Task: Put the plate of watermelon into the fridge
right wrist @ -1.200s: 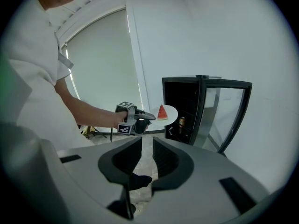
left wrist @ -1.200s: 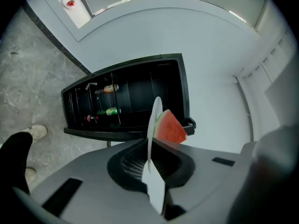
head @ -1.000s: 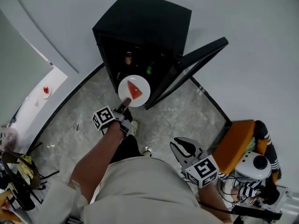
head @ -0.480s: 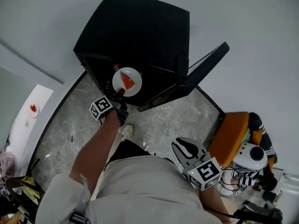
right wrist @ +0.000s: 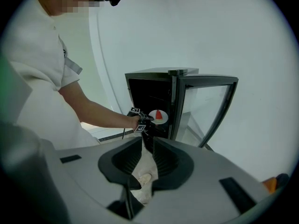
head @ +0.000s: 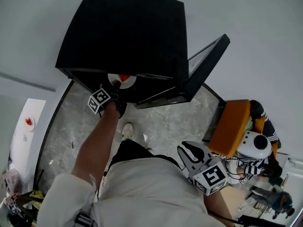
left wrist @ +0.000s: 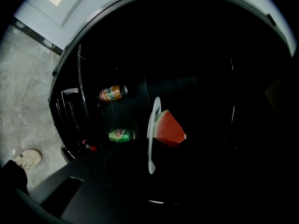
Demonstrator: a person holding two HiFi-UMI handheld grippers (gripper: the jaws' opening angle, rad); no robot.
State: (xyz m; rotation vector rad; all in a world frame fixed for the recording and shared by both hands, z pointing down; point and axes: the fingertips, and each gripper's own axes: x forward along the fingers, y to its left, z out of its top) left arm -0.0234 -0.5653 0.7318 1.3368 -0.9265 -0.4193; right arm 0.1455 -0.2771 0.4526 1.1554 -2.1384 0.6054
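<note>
The white plate (left wrist: 153, 125) with a red watermelon wedge (left wrist: 169, 129) is inside the dark cavity of the black fridge (head: 128, 32), seen edge-on in the left gripper view. My left gripper (head: 115, 88) is shut on the plate's near rim and reaches into the opening. From the head view only a sliver of the plate (head: 122, 79) shows under the fridge's top edge. The right gripper view shows the plate (right wrist: 158, 116) in the doorway. My right gripper (head: 185, 149) hangs by my hip, its jaws a narrow gap apart with nothing between them.
The fridge door (head: 204, 65) stands open to the right. An orange can (left wrist: 112, 93) and a green can (left wrist: 121, 135) lie on the shelves left of the plate. An orange chair (head: 229, 126) with a striped toy stands at the right. My shoe (head: 126, 130) is on the marble floor.
My left arm has pushed the plate forward from in front of the fridge into its opening, and I have stepped closer. The right gripper has stayed at my side.
</note>
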